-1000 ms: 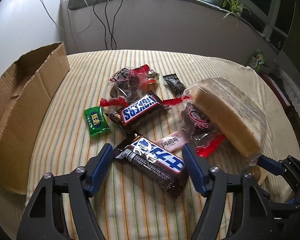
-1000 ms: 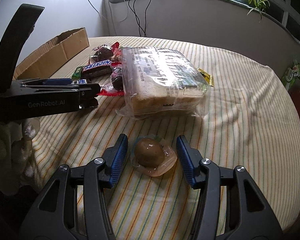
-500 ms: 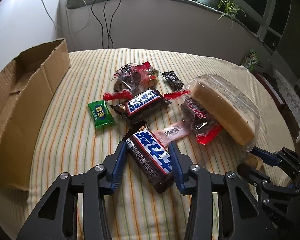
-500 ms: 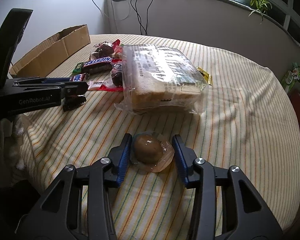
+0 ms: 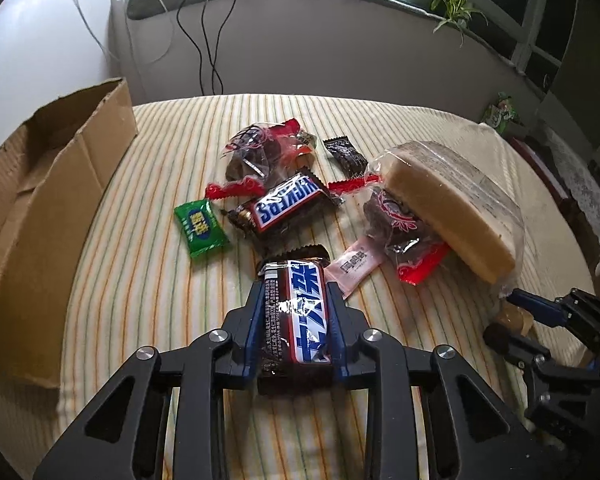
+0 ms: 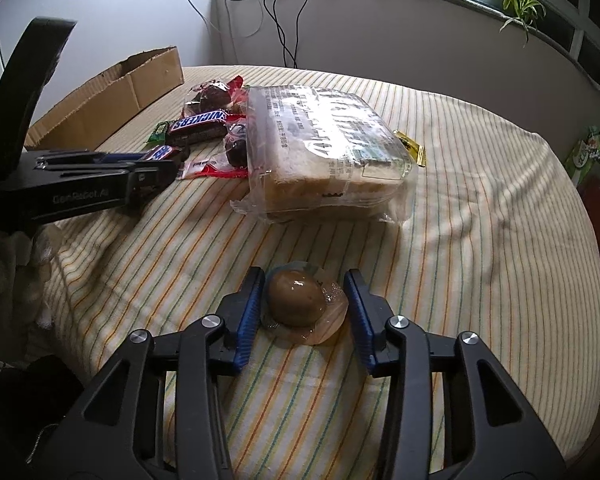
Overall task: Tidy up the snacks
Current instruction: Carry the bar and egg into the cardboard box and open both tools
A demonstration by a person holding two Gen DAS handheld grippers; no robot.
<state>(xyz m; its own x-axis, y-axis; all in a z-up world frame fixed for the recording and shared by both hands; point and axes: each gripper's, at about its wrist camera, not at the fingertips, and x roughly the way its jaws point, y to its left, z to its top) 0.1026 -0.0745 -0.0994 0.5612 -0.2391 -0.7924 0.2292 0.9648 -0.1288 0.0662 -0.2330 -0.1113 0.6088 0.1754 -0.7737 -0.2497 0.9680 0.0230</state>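
On the left, the cardboard box (image 5: 40,208) stood open with bare cloth before it. My left gripper (image 5: 294,312), wide a second earlier, was closing on the near Snickers bar (image 5: 296,320), pads touching. My right gripper (image 6: 305,300) had narrowed around the packed egg (image 6: 298,298), contact unclear, well inside the table edge (image 6: 580,240).

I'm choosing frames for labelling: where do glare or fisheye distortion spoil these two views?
Left wrist view: glare streaks the held Snickers bar, the far wall bows, corners go black. Right wrist view: window light glints off the bread bag; the egg pack stays sharp.
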